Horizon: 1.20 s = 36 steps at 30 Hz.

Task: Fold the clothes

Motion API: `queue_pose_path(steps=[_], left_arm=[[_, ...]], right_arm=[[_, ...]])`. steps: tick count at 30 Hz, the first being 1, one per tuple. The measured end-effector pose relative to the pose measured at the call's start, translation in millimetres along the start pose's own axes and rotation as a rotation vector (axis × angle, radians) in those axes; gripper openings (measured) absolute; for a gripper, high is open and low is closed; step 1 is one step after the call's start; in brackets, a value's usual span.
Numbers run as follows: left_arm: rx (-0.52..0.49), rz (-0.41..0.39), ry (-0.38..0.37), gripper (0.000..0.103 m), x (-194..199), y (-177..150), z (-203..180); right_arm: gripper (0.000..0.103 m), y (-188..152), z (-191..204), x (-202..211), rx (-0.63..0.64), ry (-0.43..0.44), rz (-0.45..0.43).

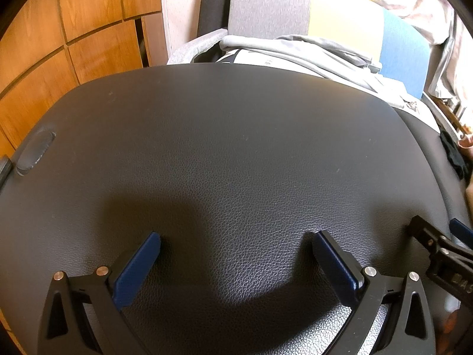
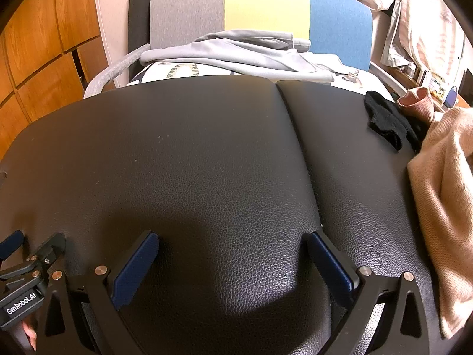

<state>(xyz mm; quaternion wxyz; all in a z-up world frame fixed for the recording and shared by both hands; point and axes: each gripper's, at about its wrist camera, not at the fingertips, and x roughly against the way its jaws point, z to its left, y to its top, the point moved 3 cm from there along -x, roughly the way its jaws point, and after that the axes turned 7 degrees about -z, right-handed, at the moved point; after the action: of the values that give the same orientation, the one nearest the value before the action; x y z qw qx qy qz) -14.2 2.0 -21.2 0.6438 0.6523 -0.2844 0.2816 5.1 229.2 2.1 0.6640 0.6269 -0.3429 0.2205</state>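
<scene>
Both my left tongs (image 1: pixel 236 254) and right tongs (image 2: pixel 232 251) hang spread wide and empty over the bare black leather worktop (image 2: pixel 192 153), side by side. The beige knit sweater (image 2: pixel 443 207) lies bunched at the worktop's right edge, a black garment (image 2: pixel 387 124) just behind it. A grey top (image 2: pixel 236 50) is draped on the chair beyond the worktop's far edge, so the middle is free for laying a piece flat.

Left claw (image 1: pixel 236 254) and right claw (image 2: pixel 232 254) hover side by side, both spread wide, empty.
</scene>
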Motion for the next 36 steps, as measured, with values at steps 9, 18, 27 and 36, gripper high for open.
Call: queue_pose_path(steps=[9,18,27,36], left_arm=[[0.015,0.005,-0.015,0.103,23,-3,-10],[-0.040,-0.083,-0.106,0.103,73,-15,-38],[-0.107,-0.142,-0.175,0.103,122,-29,-82],[-0.157,-0.134,-0.247,0.103,149,-36,-138]], right_arm=[[0.103,2,-6,56,-0.026,-0.009,-0.167],[0.103,-16,-41,89,-0.110,-0.053,-0.173],[0.103,-30,-75,126,-0.183,-0.117,-0.188],[0.103,-44,-119,164,-0.228,-0.218,-0.215]])
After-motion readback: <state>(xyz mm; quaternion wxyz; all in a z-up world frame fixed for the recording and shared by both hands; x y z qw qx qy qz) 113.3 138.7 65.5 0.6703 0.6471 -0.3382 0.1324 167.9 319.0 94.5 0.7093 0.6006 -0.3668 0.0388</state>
